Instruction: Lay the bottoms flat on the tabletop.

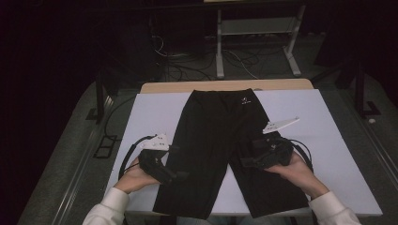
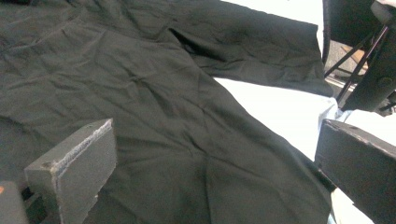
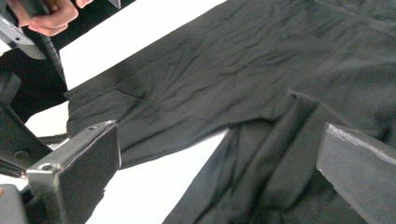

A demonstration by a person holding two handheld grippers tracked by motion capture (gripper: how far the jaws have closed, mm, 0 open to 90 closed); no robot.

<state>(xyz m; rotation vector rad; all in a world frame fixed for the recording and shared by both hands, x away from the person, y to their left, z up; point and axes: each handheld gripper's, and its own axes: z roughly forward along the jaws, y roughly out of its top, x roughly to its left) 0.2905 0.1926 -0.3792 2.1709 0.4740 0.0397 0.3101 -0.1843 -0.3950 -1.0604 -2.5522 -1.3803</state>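
Observation:
A pair of black shorts (image 1: 216,126) lies flat on the white table top (image 1: 150,112), waistband at the far side and both legs toward me. My left gripper (image 1: 180,176) sits at the outer edge of the left leg, jaws wide apart, with nothing between them. The left gripper view looks across the wrinkled cloth (image 2: 163,116) between its jaws (image 2: 210,172). Over the inner edge of the right leg, my right gripper (image 1: 244,161) is also open. Its own view shows the gripper (image 3: 219,172) above the crotch of the shorts (image 3: 224,79), with the other hand (image 3: 46,16) at top left.
The white sheet covers a wooden table whose far edge (image 1: 225,86) shows. Behind it stand a metal frame (image 1: 256,42) and tangled cables (image 1: 187,65) on the floor. Bare white surface lies left and right of the shorts, and their hems reach the near edge.

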